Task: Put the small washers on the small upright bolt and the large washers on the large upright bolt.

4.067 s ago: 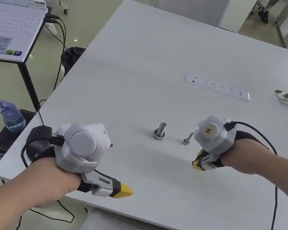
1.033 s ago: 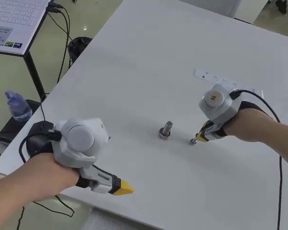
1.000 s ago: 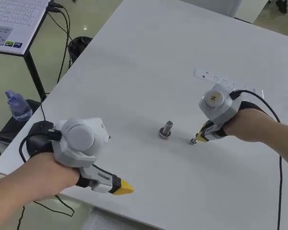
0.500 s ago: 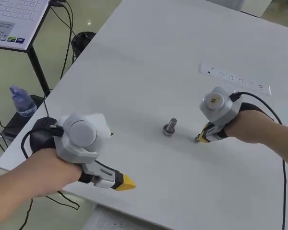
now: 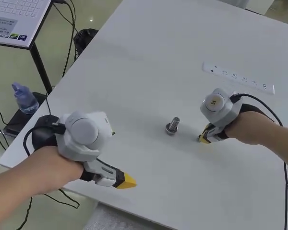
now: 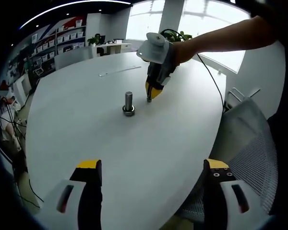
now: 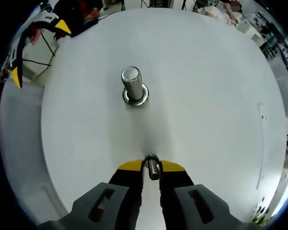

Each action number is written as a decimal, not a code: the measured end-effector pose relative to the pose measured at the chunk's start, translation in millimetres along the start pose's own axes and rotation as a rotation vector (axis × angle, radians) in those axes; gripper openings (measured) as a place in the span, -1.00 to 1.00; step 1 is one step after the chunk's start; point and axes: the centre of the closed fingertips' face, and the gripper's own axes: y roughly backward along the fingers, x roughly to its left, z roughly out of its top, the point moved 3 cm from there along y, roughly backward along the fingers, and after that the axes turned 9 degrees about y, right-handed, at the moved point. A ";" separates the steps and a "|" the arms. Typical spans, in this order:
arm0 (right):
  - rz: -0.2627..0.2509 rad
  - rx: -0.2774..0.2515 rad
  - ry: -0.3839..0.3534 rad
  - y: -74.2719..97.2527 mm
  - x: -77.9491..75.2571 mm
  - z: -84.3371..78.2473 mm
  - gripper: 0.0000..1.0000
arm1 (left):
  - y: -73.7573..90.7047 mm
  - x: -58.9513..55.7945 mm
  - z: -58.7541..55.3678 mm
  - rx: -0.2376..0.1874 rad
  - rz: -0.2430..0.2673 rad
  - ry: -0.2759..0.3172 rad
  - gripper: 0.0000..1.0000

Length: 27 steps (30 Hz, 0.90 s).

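1. At the far left of the head view, an open laptop [image 5: 13,20] sits on a dark stand, with a blue water bottle [image 5: 25,97] on the floor below it.
2. The left gripper [image 5: 127,181] hovers at the near edge of the white table [image 5: 149,57]. In the left gripper view its two yellow-tipped jaws stand wide apart with nothing between them. Both bolts are well ahead of it, out on the tabletop.
3. The large bolt [image 7: 133,85] stands upright near the middle of the table, with a metal ring around its base. I cannot tell whether that ring is a washer or the bolt's own head. It lies between the two grippers, nearer the right one but apart from it.
4. The right gripper [image 7: 152,166] points down at the table just right of the large bolt. Its jaws are drawn together on the small bolt [image 7: 153,168], which stands upright between the yellow tips.
5. A white power strip [image 5: 238,77] lies farther back on the right.
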 end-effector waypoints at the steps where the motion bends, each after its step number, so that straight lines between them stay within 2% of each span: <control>1: -0.001 0.002 0.000 -0.7 -0.3 -0.3 -0.75 | 0.0 0.1 -0.3 0.001 0.000 0.000 0.74; 27: -0.001 0.002 0.010 -2.2 -2.7 -0.8 -0.72 | 0.9 -1.4 -4.3 0.023 -0.012 -0.001 0.68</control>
